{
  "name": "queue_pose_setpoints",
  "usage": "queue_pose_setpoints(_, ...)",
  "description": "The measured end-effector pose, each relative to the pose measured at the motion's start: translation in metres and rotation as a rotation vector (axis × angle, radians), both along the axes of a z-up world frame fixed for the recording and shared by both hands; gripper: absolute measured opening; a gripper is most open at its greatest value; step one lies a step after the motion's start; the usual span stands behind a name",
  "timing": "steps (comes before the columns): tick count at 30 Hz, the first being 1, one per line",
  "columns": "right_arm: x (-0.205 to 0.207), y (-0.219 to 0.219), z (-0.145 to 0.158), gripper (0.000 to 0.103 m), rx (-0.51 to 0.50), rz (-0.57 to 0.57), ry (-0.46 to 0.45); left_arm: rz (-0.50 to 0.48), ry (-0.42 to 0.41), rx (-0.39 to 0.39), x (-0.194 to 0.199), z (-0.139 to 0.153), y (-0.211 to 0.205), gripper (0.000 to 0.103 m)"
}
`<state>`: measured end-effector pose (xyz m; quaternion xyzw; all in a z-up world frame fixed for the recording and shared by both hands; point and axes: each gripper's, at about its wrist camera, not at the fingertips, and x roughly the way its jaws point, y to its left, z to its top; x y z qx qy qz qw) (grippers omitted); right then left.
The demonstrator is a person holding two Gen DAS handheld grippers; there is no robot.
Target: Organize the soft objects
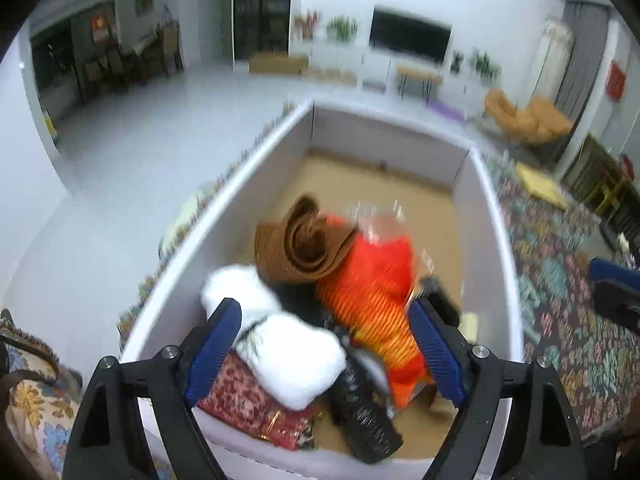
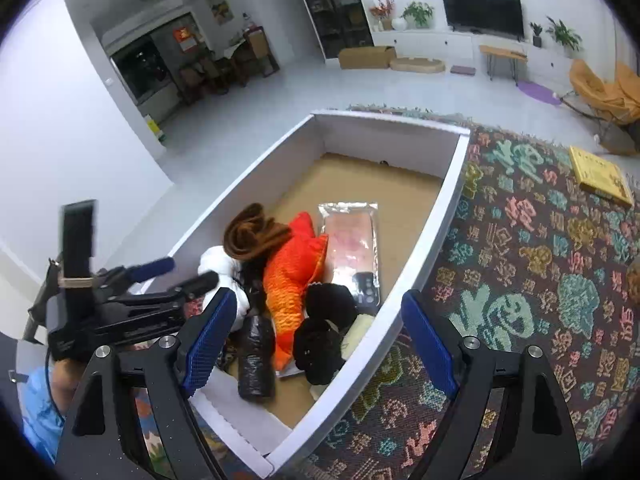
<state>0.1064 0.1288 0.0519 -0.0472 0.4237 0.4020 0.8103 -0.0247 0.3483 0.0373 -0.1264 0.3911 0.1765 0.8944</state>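
A white open box (image 1: pixel 496 216) (image 2: pixel 448 208) stands on a patterned rug. It holds an orange fish plush (image 1: pixel 372 280) (image 2: pixel 292 276), a rolled brown cloth (image 1: pixel 304 240) (image 2: pixel 252 232), a white fluffy item (image 1: pixel 288 348) (image 2: pixel 216 264), a red patterned pouch (image 1: pixel 248 404), a black wrapped roll (image 1: pixel 360 408) (image 2: pixel 256 364), black fuzzy items (image 2: pixel 324 328) and a clear flat packet (image 2: pixel 352 240). My left gripper (image 1: pixel 326 352) is open and empty above the box's near end; it also shows in the right wrist view (image 2: pixel 172 276). My right gripper (image 2: pixel 320 340) is open and empty over the box's near right wall.
The rug (image 2: pixel 540 280) spreads right of the box, with a yellow book (image 2: pixel 600 176) on it. A floral cushion (image 1: pixel 32 392) lies at the near left. Grey floor (image 1: pixel 140 152) extends left; a TV unit (image 2: pixel 480 40) and an orange chair (image 2: pixel 608 92) stand far back.
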Motion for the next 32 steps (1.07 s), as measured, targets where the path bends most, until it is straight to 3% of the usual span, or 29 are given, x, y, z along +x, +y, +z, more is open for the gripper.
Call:
queue_pose_setpoints(1, -0.002, 0.0, 0.001, 0.087, -0.003, -0.001, -0.003, 0.005, -0.037, 0.028, -0.006, 0.008, -0.006, 0.087)
queue_pose_setpoints(3, -0.002, 0.0, 0.002, 0.087, -0.015, -0.018, 0.005, 0.028, -0.106, 0.102, -0.003, 0.027, -0.015, 0.103)
queue_pose_setpoints(6, -0.003, -0.002, 0.004, 0.089, -0.039, -0.058, -0.009, 0.093, -0.179, 0.179, -0.019, 0.043, -0.033, 0.103)
queue_pose_setpoints(12, -0.008, -0.004, 0.014, 0.09, -0.058, -0.095, -0.051, -0.03, -0.194, -0.019, -0.018, 0.038, -0.045, 0.103)
queue_pose_setpoints(23, -0.016, 0.003, 0.013, 0.09, -0.102, -0.085, -0.084, 0.078, -0.191, 0.134, -0.021, 0.037, -0.049, 0.103)
queue_pose_setpoints(32, -0.02, 0.009, 0.009, 0.09, -0.124, -0.068, -0.099, 0.15, -0.15, 0.132, -0.032, 0.026, -0.039, 0.103)
